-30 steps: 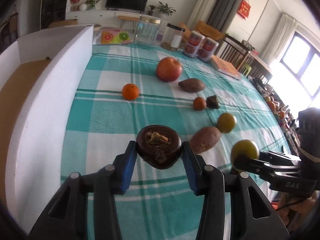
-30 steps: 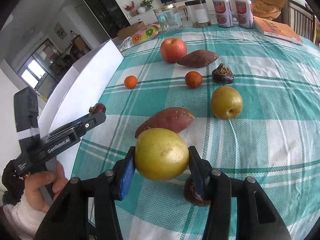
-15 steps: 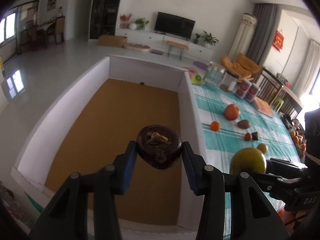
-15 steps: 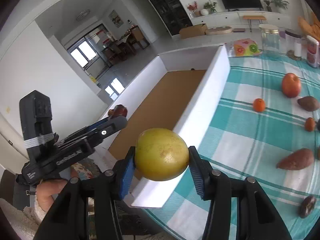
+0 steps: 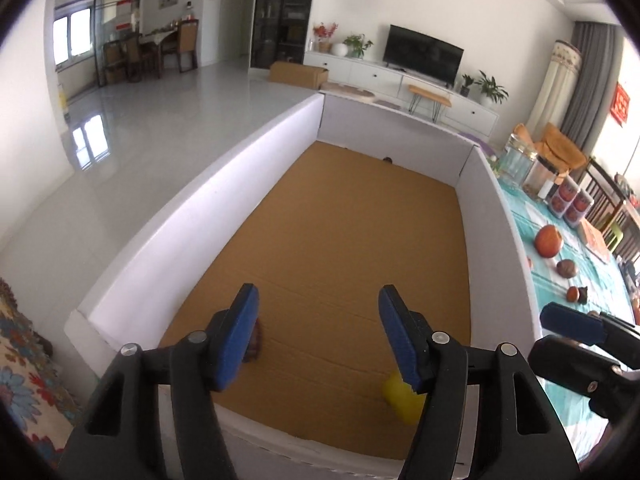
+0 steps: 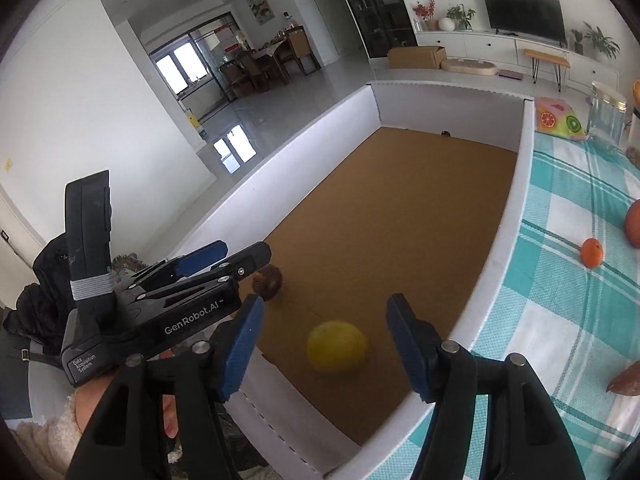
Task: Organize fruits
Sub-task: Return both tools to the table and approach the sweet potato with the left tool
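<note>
While both fruits lie blurred on the brown cardboard floor of the large white-walled box (image 6: 496, 240), the round yellow fruit (image 6: 337, 345) sits near the box's near wall, and the dark brown round fruit (image 6: 269, 281) lies just beyond it toward the box's left wall. Above the box's near end, the right hand-held gripper (image 6: 324, 340) has its blue-padded jaws spreading apart, with nothing pressed between them; the yellow fruit shows in the gap below, untouched. Over the same end of the box, the left hand-held gripper (image 5: 318, 330) is likewise opening and pinches nothing; the dark fruit peeks out behind its left pad, and the yellow fruit behind its right one. Right of the box, on the tabletop's teal-and-white checked cloth (image 6: 560, 320), rest a small orange fruit (image 6: 592, 253), a red apple (image 5: 549, 241) and a brown sweet potato (image 6: 626, 378), all well apart from the box's wall.
</note>
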`<state>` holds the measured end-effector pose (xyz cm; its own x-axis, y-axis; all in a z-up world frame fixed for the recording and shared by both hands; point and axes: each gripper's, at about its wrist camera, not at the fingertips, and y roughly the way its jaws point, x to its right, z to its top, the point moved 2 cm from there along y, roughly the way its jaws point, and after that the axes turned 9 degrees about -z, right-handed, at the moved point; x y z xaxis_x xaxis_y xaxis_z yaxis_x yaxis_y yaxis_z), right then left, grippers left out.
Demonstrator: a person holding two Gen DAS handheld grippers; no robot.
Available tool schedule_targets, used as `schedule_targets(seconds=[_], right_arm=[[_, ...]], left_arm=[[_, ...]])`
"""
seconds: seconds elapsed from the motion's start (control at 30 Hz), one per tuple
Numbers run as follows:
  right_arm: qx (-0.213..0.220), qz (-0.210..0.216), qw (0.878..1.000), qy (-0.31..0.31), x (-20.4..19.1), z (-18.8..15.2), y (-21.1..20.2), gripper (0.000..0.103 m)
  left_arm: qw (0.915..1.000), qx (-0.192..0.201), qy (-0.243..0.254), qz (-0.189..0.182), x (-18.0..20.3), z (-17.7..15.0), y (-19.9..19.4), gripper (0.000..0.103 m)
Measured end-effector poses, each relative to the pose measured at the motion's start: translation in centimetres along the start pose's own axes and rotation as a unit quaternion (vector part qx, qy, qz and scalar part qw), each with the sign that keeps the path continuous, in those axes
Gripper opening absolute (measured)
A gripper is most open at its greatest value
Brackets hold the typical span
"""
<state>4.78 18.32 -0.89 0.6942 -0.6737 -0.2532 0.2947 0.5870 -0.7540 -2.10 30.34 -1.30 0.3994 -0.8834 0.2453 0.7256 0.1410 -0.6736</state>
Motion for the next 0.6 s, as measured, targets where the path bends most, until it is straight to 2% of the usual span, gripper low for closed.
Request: schedule_targets(seconds=[0.07,0.13,0.2,0.27,0.37,0.47,0.53,0.6], right_arm=[[0.024,-0.021,0.999,0.012,2.1,-0.9,-2.2,0.069],[0.049,-0.049,0.997,0.032,5.0,-2.3,-4.8,0.084],[0.067,-0.091,0.992,0.052,8.3,-4.1,-7.1,0.091],[0.075,-0.142,0.984,0.075,11.9,-6.4,-9.1,0.091],[0.084,-0.224,0.965,0.107,16.9,-10.0,-11.6,0.092],[0.084,-0.296,0.941,0.140,21.4,-13.3,-13.6,0.093],[0.087,-0.335,0.923,0.167,24.2,-15.2,-15.0,0.093],[0.088,-0.352,0.910,0.201,27.8,-16.6,-16.2,0.093]], left_arm=[[0.9996,0.013,0.013,-0.020,1.9,0.0,-0.6,0.072],[0.9978,0.025,0.034,-0.050,4.4,-0.2,-1.6,0.075],[0.9938,0.029,0.059,-0.090,7.7,-0.7,-2.3,0.078],[0.9865,0.023,0.083,-0.139,11.0,-1.8,-3.0,0.079],[0.9703,-0.008,0.118,-0.211,16.2,-3.7,-2.8,0.079],[0.9530,-0.060,0.147,-0.258,21.2,-6.3,-1.3,0.079],[0.9447,-0.087,0.170,-0.267,23.8,-8.2,0.5,0.079],[0.9415,-0.105,0.193,-0.256,25.9,-9.9,2.6,0.079]])
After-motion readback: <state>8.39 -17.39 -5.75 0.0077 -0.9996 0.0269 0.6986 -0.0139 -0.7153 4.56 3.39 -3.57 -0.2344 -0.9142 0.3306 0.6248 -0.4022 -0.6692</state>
